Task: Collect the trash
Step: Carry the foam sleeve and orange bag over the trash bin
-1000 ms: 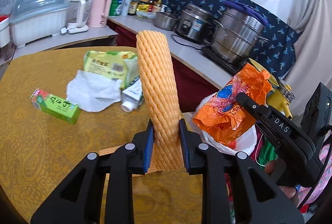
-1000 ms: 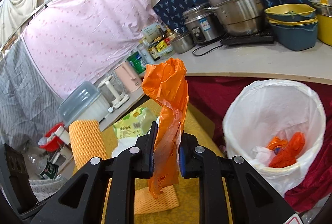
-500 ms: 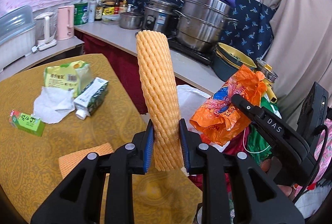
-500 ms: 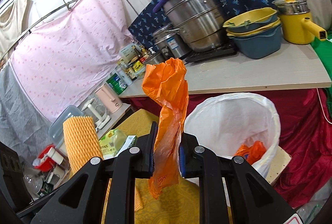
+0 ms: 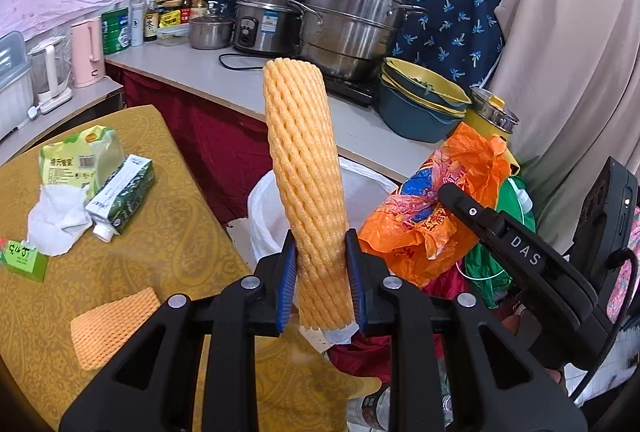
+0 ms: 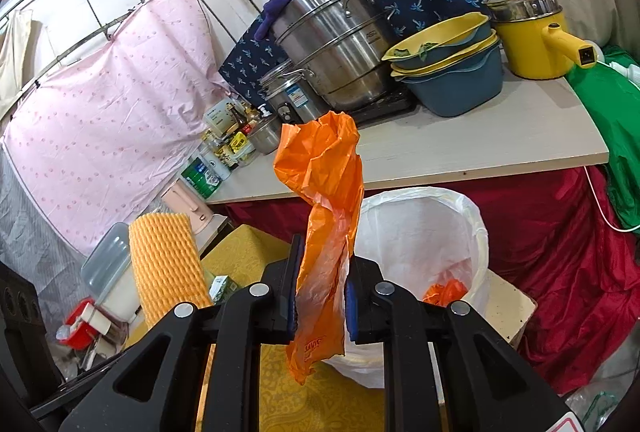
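Holding in my left gripper (image 5: 321, 282): the orange foam net sleeve (image 5: 306, 192), pinched near its lower end between the blue pads, standing nearly upright.
Holding in my right gripper (image 6: 321, 296): the crumpled orange plastic bag (image 6: 324, 208), squeezed between both pads, its top bunched above and a tail hanging below.
Trash bin (image 6: 476, 232): white-lined, on the floor just past the table's edge, below the counter; orange scraps (image 6: 446, 290) lie inside it.
My two tools: side by side near the bin's rim, the sleeve to the left of the bag.
Table (image 5: 168, 244): yellow patterned cloth, with more trash on it.
Near edge: a flat piece of orange foam net (image 5: 114, 326).
Far left part: a green-and-white carton (image 5: 122, 194) lying down, touching a white tissue (image 5: 56, 218); a yellow-green packet (image 5: 78, 160) behind them.
Left edge: a small green box (image 5: 22, 260).
Counter (image 5: 256, 88): pots, stacked basins and bottles.
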`<state>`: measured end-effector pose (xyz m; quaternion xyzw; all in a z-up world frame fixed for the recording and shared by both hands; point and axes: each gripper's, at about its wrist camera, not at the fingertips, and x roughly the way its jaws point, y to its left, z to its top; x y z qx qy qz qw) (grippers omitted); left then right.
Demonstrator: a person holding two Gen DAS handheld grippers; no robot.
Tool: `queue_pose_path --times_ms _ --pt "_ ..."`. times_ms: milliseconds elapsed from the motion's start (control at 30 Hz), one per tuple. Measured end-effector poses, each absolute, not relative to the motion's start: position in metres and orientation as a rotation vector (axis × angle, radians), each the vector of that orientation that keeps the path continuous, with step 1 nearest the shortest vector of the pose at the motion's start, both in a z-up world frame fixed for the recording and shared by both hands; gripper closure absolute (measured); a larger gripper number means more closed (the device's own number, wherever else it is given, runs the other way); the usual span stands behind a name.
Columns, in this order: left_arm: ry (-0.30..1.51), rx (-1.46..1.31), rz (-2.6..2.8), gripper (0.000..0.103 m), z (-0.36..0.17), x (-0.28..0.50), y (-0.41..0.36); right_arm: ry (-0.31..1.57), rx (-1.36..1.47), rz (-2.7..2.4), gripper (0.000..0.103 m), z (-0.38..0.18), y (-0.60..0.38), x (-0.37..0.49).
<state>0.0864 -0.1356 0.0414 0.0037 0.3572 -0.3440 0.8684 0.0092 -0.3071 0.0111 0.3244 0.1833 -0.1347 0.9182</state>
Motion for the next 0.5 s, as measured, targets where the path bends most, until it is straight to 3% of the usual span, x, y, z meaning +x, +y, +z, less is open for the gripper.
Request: queue_pose_path --times_ms 500 --pt "0.814 0.064 -0.773 0.079 0.013 0.107 -0.192 0.387 0.707 -0.355 0.086 -0.010 -0.334 -0.009"
